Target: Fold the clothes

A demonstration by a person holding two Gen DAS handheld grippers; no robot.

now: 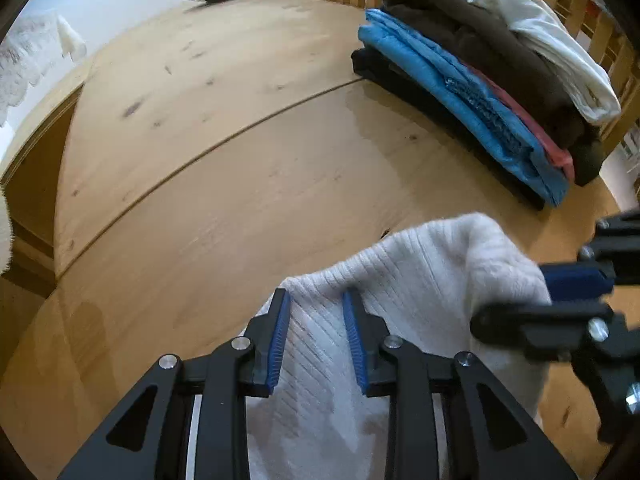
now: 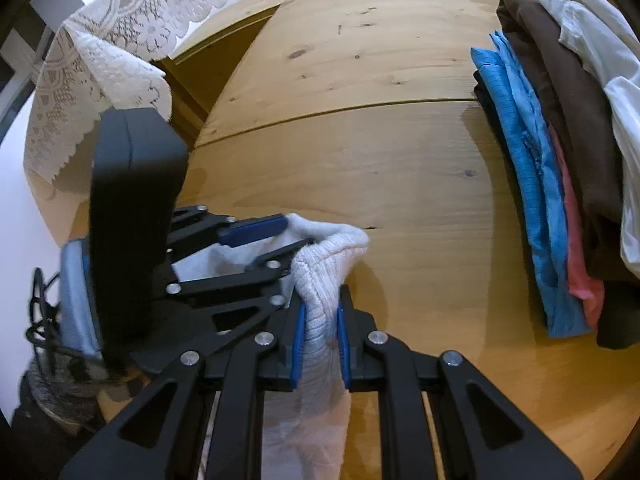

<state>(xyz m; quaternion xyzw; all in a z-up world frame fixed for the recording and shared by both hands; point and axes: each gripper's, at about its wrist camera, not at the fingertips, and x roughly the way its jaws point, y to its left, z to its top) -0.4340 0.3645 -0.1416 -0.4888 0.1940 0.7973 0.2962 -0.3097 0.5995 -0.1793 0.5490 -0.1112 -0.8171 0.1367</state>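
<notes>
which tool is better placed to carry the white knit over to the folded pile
Right, probably. The right tool is clamped tight on the white knit, with the folded pile on its side. The left tool has looser jaws around the cloth and sits farther away.

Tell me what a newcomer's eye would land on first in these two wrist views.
First, the white ribbed garment, pinched at its upper edge by both the left gripper and the right gripper, hanging above the wooden table. Next, the stack of folded clothes at the table's far right, with a bright blue layer under brown and white ones. A lace cloth drapes at the left in the right wrist view.
</notes>
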